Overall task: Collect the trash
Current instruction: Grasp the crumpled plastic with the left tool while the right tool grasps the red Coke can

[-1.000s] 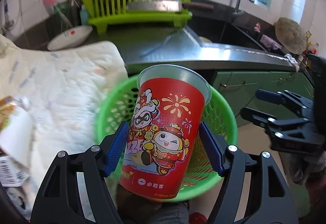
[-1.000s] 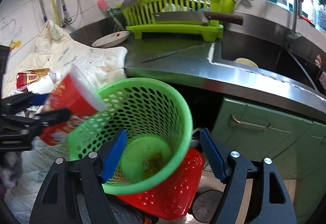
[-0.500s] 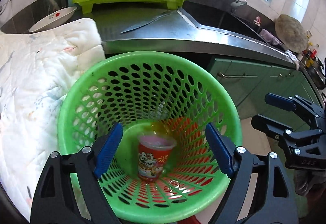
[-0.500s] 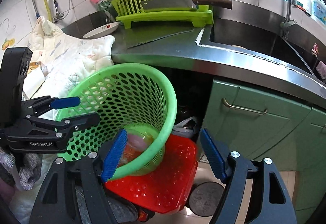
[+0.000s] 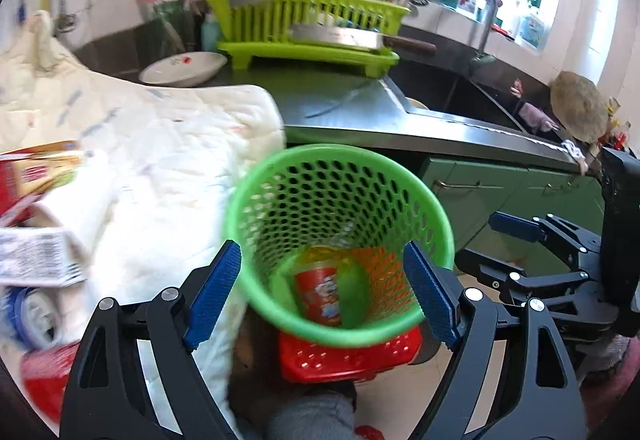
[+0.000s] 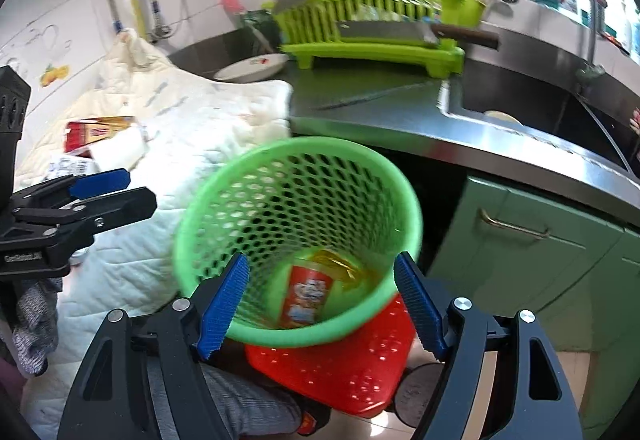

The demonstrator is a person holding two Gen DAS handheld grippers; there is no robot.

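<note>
The left gripper (image 5: 322, 290) hangs just above the green basket (image 5: 280, 167), its blue pads (image 5: 214, 290) standing wide apart with nothing pressed between them. The right gripper (image 6: 320, 298) is also above the basket rim, and its jaws are opening; between them only the basket shows from above, and the pads (image 6: 224, 306) do not touch it. The red cup (image 5: 318, 298) lies at the bottom of the basket, below both grippers and touched by neither (its printed side faces up). Under the basket sits a red perforated bin (image 6: 348, 372), partly covered by it. To the left of the basket spreads a white quilted cloth (image 5: 160, 159), and on it lie more packages: a red and yellow box (image 6: 96, 131) and white wrappers (image 5: 36, 260). Behind the basket runs the steel counter (image 6: 400, 119), with a white dish (image 5: 184, 67) and a lime dish rack (image 5: 320, 27) farther back, a cleaver (image 6: 384, 31) resting on the rack.
</note>
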